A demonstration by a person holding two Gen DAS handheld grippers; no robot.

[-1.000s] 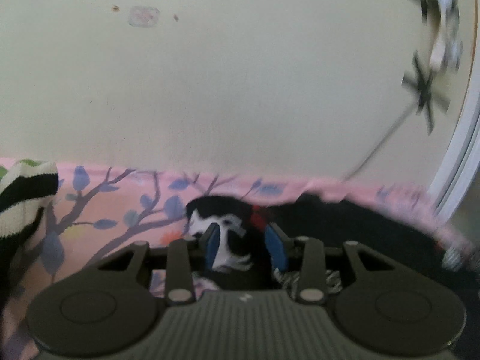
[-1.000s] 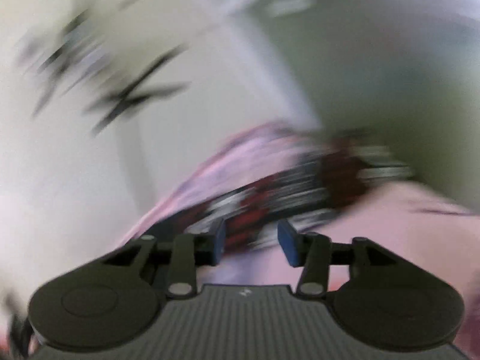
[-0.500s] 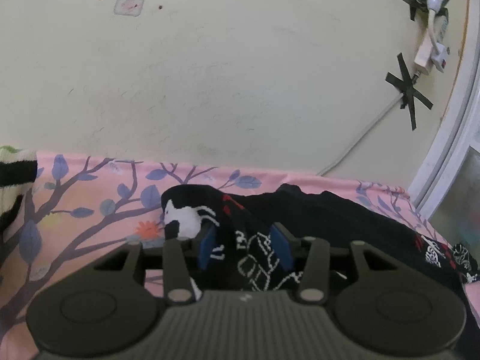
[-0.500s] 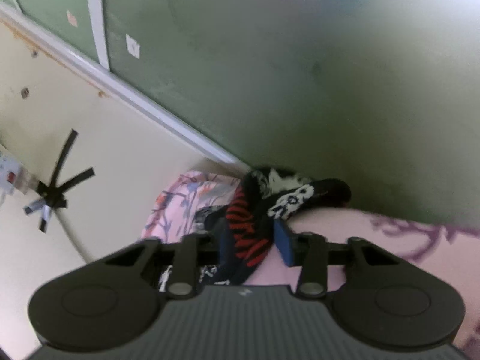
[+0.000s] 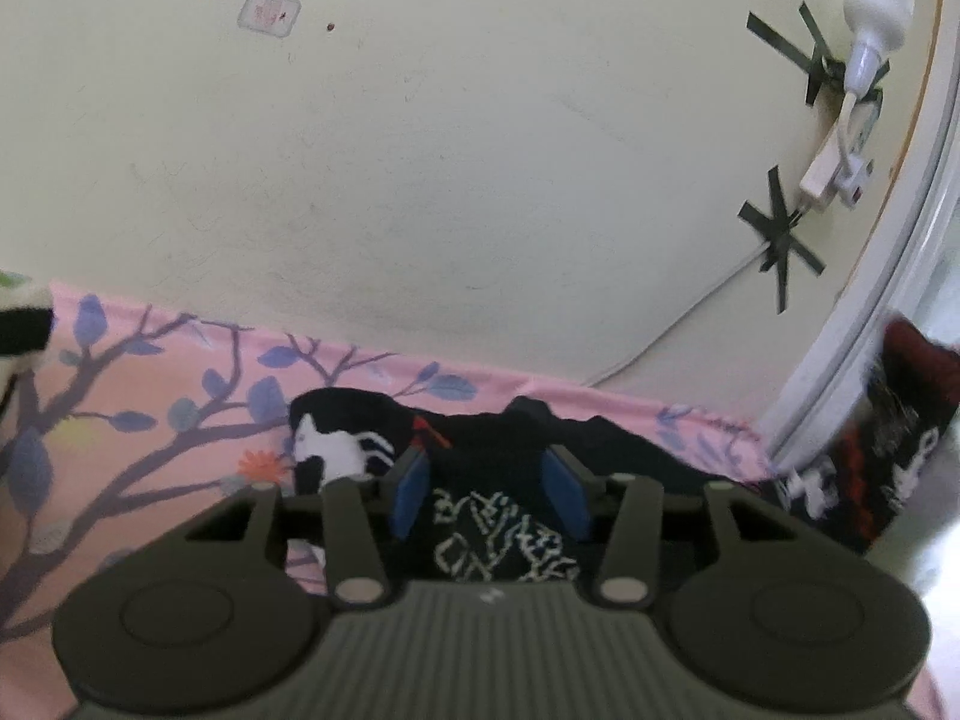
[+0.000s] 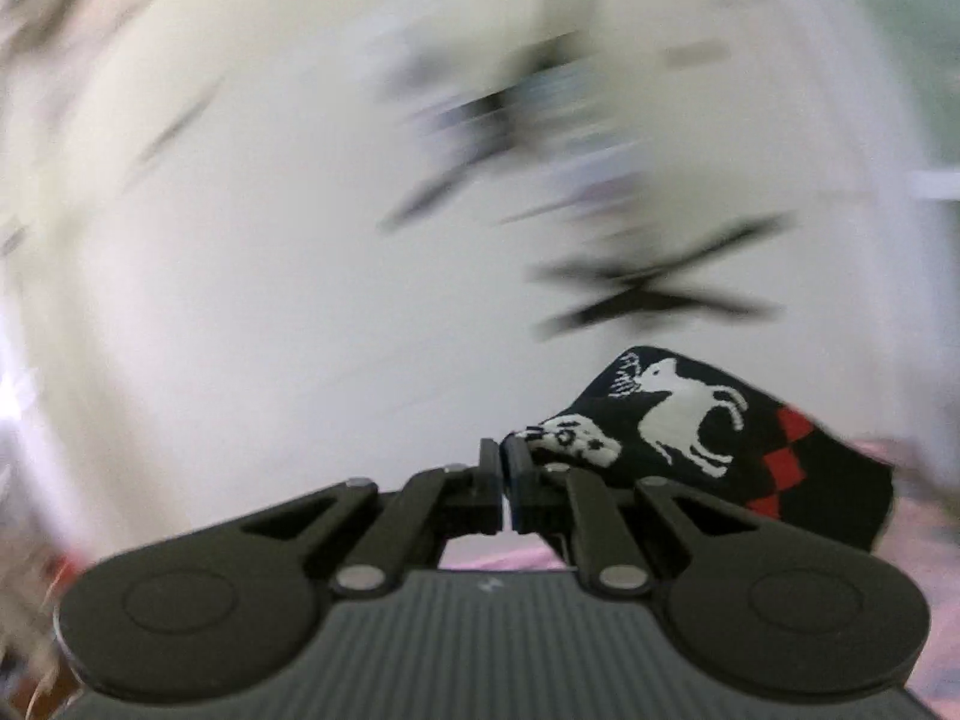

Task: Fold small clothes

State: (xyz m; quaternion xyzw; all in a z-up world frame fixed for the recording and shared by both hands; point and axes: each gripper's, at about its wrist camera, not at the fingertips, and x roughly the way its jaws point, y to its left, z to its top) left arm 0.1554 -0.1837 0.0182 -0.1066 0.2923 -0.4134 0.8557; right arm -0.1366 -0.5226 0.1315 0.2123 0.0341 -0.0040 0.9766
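A black garment with white and red patterns [image 5: 498, 480] lies on the pink flowered cloth [image 5: 150, 432] against the wall. My left gripper [image 5: 487, 495] is open, its blue pads on either side of the garment's white-patterned part. My right gripper [image 6: 503, 480] is shut on one end of the same black garment [image 6: 708, 426], which hangs to the right of the fingers; a white animal figure and red checks show on it. That lifted end also shows at the right edge of the left wrist view [image 5: 888, 450].
A striped black, white and green item [image 5: 21, 324] lies at the far left on the cloth. A cream wall [image 5: 450, 180] stands behind, with a taped cable and bulb [image 5: 864, 42] at the upper right. A white frame [image 5: 870, 312] runs down the right.
My right gripper has closed on the garment's end and swung it up and towards the wall; its view is blurred by motion. My left gripper stays open over the garment's other part.
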